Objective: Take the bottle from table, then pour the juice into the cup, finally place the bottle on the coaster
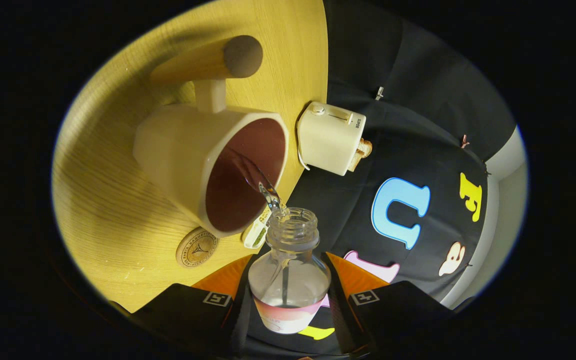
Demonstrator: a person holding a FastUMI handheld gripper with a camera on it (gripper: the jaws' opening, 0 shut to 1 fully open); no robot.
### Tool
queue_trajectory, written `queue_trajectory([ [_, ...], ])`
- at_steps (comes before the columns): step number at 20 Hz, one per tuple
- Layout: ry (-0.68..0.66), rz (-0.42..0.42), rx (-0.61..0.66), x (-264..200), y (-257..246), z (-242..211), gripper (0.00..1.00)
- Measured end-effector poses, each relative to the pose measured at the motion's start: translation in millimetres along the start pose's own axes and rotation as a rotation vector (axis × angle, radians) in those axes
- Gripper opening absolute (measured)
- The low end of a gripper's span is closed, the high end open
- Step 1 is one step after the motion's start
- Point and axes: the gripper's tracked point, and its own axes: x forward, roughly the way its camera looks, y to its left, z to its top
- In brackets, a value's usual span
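My gripper (288, 300) is shut on a clear plastic bottle (289, 280) with a pale pink label, held between the two fingers with its open neck pointing ahead. The bottle is tipped, and a thin clear stream (263, 182) runs from its mouth into the cup (213, 167). The cup is cream outside and dark brown inside, with a wooden handle, and stands on the wooden table (118, 200) just beyond the bottle's mouth. A round cork coaster (197, 247) lies on the table beside the cup, close to one finger.
A cream toaster (330, 137) with a slice of bread in it stands near the table's edge, past the cup. A small white object (257, 232) lies between the cup and the bottle neck. The black cloth wall hangs behind the table.
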Motion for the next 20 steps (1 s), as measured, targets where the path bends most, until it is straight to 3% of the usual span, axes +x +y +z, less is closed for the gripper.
queue_trajectory([
  [20, -0.020, -0.011, -0.085, -9, -8, 0, 0.71],
])
